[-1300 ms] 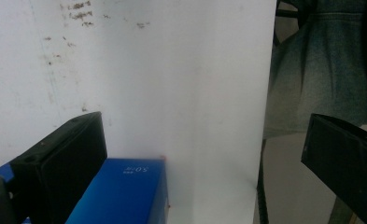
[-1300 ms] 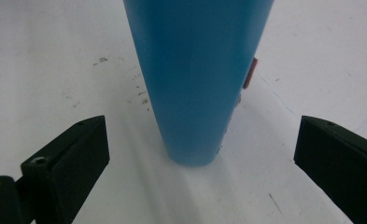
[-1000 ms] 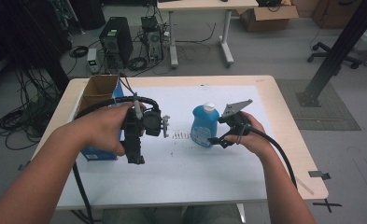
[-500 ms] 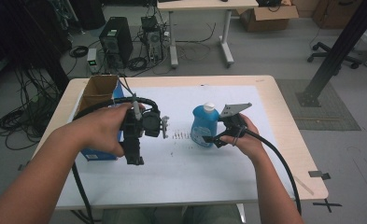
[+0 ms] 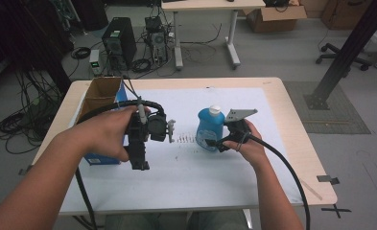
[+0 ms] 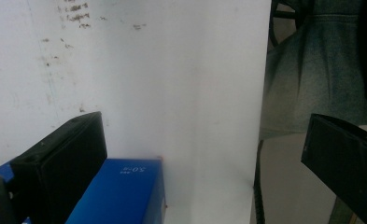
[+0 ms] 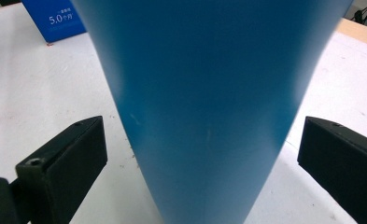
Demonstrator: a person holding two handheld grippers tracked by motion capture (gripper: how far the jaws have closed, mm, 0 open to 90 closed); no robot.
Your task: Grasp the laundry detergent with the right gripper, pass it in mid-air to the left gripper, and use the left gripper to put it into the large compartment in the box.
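1. Movement since the earlier frames is slight: the right gripper (image 5: 214, 142) has been brought closer around the blue bottle (image 5: 208, 128), jaws spread wide on both sides of it, not touching; the left gripper (image 5: 139, 160) is held as before, jaws apart and empty
2. White sheet (image 5: 195, 172) is laid on a wooden table (image 5: 301, 139); computers and cables are seen on the floor behind
3. Blue box (image 5: 101, 158) lies beside an open cardboard box (image 5: 96, 96), whose contents cannot be made out

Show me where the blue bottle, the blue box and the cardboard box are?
bottle (image 5: 206, 130), high view, on its blue body below the white cap.
blue box (image 7: 55, 18), right gripper view, on its printed side.
cardboard box (image 5: 99, 91), high view, on its open brown inside.
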